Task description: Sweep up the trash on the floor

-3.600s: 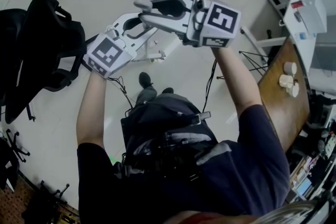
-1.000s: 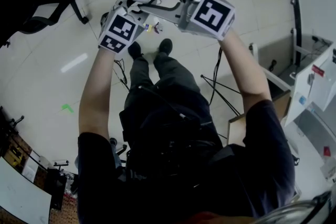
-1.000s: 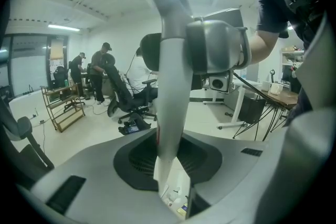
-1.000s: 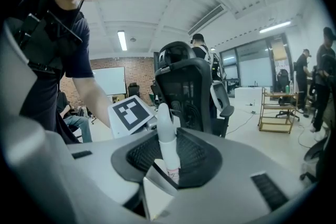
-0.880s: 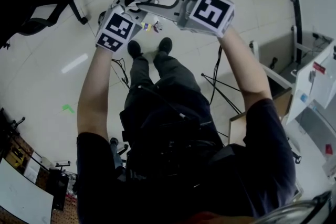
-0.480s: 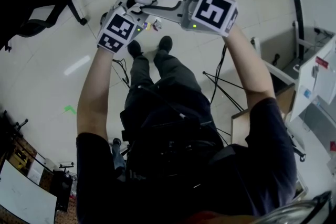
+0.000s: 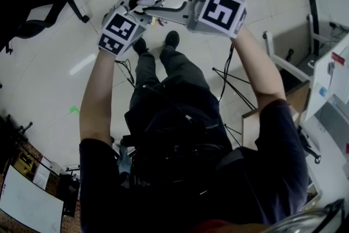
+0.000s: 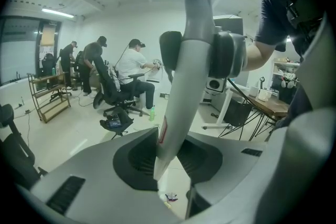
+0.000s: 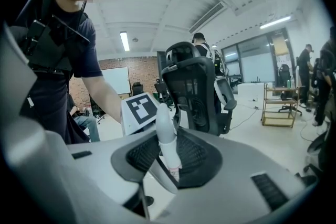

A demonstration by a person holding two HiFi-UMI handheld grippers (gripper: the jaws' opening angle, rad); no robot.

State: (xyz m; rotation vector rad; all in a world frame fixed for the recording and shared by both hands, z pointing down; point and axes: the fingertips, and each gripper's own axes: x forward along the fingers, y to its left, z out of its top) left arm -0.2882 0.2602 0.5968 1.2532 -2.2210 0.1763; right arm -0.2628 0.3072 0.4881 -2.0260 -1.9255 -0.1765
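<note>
The handle drops behind the body of my right claw, so whatever hangs at its lower end I cannot see. The trash is a few coloured specks on the floor (too small to name). In the head view the handle is almost wholly covered.

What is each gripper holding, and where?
Left gripper: a long pale handle, held near its tapered lower end, jaws having just opened slightly. Right gripper: a white handle, held just below its rounded tip.
</note>
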